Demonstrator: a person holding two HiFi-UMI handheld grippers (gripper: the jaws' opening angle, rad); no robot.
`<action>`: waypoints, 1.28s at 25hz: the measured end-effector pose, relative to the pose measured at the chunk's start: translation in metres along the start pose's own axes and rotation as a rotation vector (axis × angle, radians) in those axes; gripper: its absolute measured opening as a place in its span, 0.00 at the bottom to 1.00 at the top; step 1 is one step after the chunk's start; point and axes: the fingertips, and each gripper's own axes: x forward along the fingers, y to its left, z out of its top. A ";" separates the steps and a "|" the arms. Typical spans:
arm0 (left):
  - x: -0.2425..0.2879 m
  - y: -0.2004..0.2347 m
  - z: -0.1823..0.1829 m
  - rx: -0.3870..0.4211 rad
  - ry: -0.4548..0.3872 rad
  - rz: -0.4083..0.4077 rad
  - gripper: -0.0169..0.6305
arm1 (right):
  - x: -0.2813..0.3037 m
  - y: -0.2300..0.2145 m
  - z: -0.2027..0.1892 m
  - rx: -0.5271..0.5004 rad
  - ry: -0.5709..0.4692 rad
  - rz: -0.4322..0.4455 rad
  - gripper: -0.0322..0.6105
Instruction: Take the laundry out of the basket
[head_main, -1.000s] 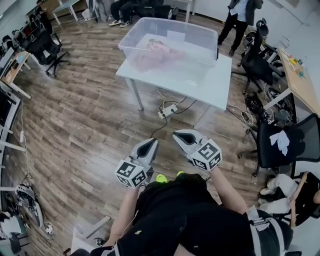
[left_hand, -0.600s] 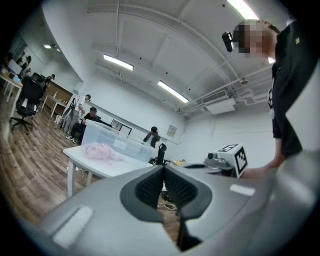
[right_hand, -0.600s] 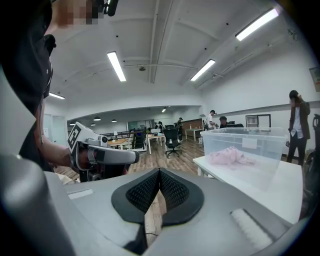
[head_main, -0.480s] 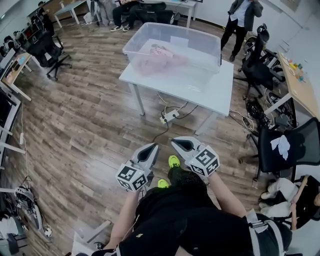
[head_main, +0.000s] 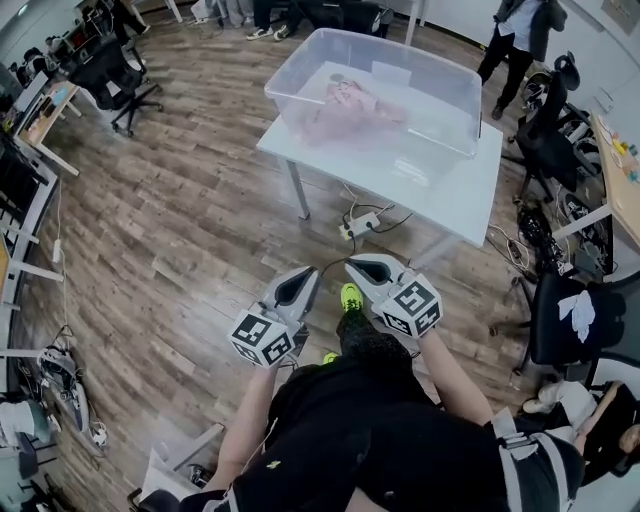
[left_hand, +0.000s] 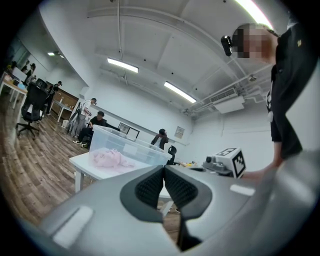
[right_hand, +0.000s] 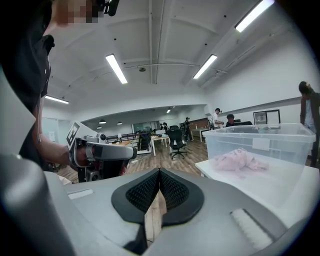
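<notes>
Head view, left to right. A black office chair (head_main: 118, 72) stands at the far left on the wood-plank floor (head_main: 170, 220).

Low in the middle, the left gripper (head_main: 303, 277) is held out in front of the person. Its jaws are fully together, with nothing between the ribbed pads (left_hand: 150, 187). Just right of it is a yellow-green shoe (head_main: 350, 296). The right gripper (head_main: 360, 268) is beside that, likewise closed and empty, its two pads meeting along a single seam. The two grippers sit side by side, tips near each other but apart, and each carries its cube of square markers at the rear.

Both are well apart from the basket (head_main: 445, 115), a clear plastic tub with straight walls, an open top and a pale label on its far wall. It stands on a white table (head_main: 455, 195) beyond the grippers. The laundry (head_main: 345, 108) is a crumpled heap of pale pink cloth on the tub's floor, towards its left end, seen through the translucent wall. A power strip (head_main: 360, 222) with trailing cables lies on the floor under the table.

At upper right a person (head_main: 520, 35) in dark clothes stands behind the table. At far right a black chair (head_main: 575, 310) bears a white cloth.
</notes>
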 end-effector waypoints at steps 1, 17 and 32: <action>0.008 0.007 0.002 -0.003 0.002 0.006 0.04 | 0.007 -0.010 0.002 0.001 -0.002 0.008 0.05; 0.182 0.103 0.043 -0.040 0.013 0.065 0.04 | 0.079 -0.190 0.047 0.012 -0.037 0.091 0.05; 0.246 0.141 0.096 0.023 -0.007 0.006 0.04 | 0.100 -0.242 0.088 0.015 -0.081 0.095 0.05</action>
